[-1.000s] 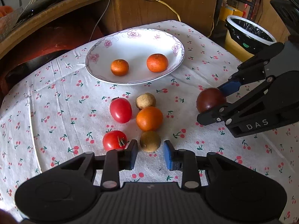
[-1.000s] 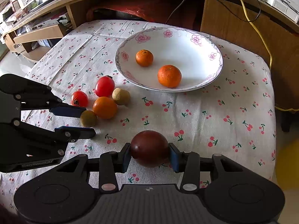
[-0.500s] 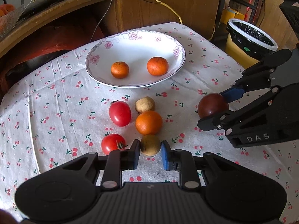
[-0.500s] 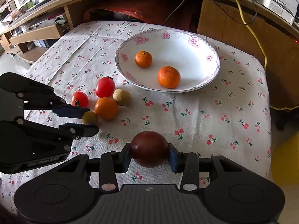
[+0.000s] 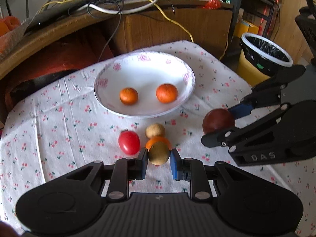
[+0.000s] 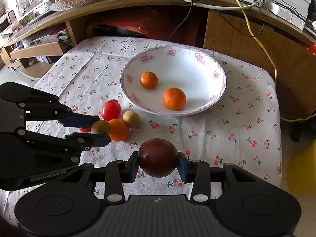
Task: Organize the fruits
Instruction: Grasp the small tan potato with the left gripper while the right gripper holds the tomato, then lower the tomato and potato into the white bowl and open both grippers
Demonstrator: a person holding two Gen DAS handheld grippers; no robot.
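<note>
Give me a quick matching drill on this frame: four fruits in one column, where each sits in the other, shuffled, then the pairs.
Things:
1. dark red fruit
2. small brown fruit
3. larger orange in view
4. oval red tomato

Places:
A. in the white plate
B. lying on the tablecloth beside the plate
C. between the fingers of the left gripper
D. between the fingers of the right gripper

Pairs: 1-D, 2-C, 3-A, 4-B
</note>
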